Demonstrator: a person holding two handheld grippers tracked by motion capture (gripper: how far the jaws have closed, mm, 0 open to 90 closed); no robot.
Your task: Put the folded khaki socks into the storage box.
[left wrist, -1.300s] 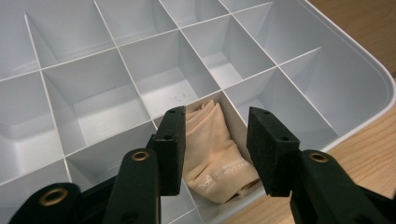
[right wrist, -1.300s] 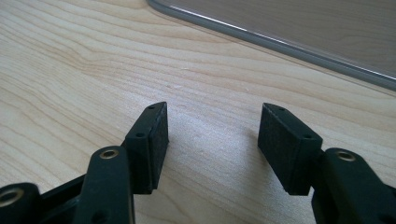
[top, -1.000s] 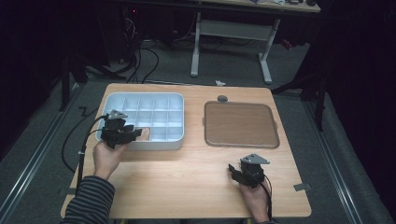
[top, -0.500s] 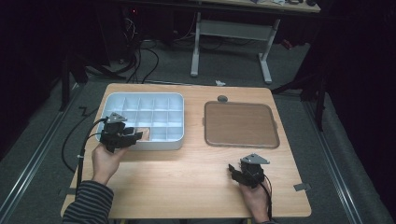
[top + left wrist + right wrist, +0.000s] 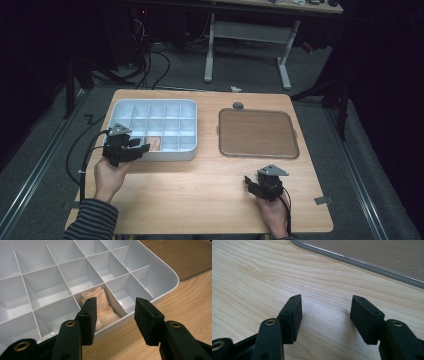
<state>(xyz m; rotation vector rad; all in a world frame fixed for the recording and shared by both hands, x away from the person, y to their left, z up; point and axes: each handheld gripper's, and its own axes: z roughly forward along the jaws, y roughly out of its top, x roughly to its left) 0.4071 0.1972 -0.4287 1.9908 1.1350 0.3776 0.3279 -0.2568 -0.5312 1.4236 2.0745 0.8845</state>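
One bench, one divided tray, one lid, one folded cloth, two grippers.

The bench (image 5: 200, 200) carries a single white compartment tray (image 5: 153, 155), split into sixteen cells, four rows of four. One beige folded cloth (image 5: 103, 305) lies in one cell of the near row; the other fifteen cells hold nothing. One brown-looking flat lid (image 5: 258, 133) lies beside the tray. One small dark round piece (image 5: 238, 105) sits at the lid's far edge. Two hand-held grippers, the left gripper (image 5: 142, 147) and the right gripper (image 5: 248, 183), each have two black fingers (image 5: 89, 315).
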